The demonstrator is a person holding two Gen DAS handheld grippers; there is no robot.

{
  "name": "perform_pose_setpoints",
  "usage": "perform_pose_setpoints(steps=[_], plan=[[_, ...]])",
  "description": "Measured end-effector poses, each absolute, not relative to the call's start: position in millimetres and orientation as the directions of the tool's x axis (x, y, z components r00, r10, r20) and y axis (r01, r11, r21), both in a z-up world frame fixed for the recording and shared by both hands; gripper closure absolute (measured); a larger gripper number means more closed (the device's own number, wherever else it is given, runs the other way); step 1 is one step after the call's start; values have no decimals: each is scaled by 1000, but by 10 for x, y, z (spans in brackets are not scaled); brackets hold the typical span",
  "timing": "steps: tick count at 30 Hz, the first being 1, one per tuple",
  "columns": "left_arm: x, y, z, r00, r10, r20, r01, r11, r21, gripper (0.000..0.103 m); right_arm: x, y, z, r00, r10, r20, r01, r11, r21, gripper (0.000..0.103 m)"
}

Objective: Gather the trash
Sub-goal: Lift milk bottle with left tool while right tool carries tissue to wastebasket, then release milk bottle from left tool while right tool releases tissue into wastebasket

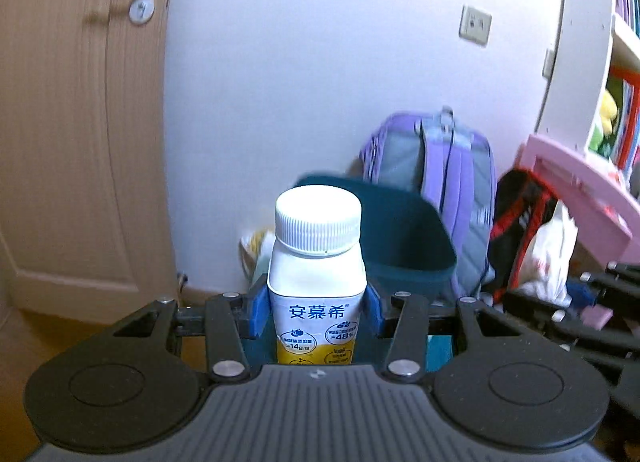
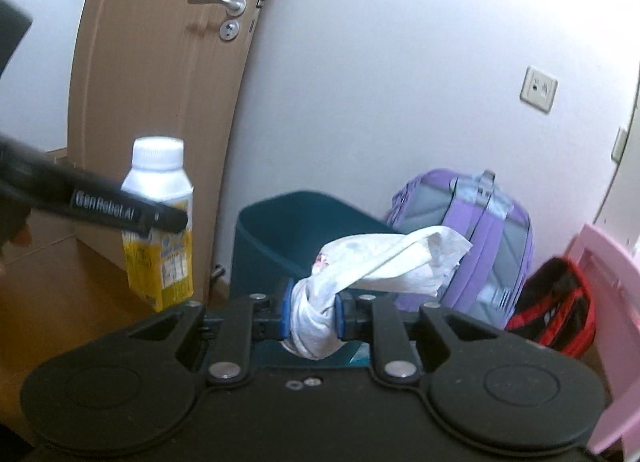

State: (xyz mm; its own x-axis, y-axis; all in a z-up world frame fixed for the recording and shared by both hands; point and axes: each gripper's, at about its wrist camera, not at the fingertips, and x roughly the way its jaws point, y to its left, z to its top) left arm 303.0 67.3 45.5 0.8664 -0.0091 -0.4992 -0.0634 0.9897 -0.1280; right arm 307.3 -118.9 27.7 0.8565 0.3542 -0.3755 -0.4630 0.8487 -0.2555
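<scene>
My left gripper (image 1: pixel 316 312) is shut on a white and yellow yogurt carton (image 1: pixel 317 278) with a white screw cap, held upright in the air in front of a dark teal trash bin (image 1: pixel 404 234). The carton (image 2: pixel 160 218) and the left gripper also show at the left of the right wrist view. My right gripper (image 2: pixel 312 316) is shut on a crumpled white tissue (image 2: pixel 372 266), held in front of the same bin (image 2: pixel 288 230) near its rim.
A purple backpack (image 1: pixel 444 178) leans on the white wall behind the bin. A red and black bag (image 2: pixel 556 306) and pink furniture (image 2: pixel 612 286) lie to the right. A wooden door (image 1: pixel 80 122) stands to the left. A white shelf (image 1: pixel 592 42) is at far right.
</scene>
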Motion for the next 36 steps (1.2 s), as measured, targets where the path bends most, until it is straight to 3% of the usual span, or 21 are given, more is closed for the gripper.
perform_pose_setpoints(steps=[12,28,36], plan=[[3940,487,874,892,-18,-451,-24,996,-88,57,3890,-1092,435,857,348,-379,-469,832,-296,85],[5039,278,48,776,-16,-630,2,1000,-23,57,4889,-908,-144,746,331,-577,-567,771,-291,85],[5303,287,-207,717,-33,-696,14,999,-33,57,5046,-893,-289,698,345,-627,-608,748,-265,81]])
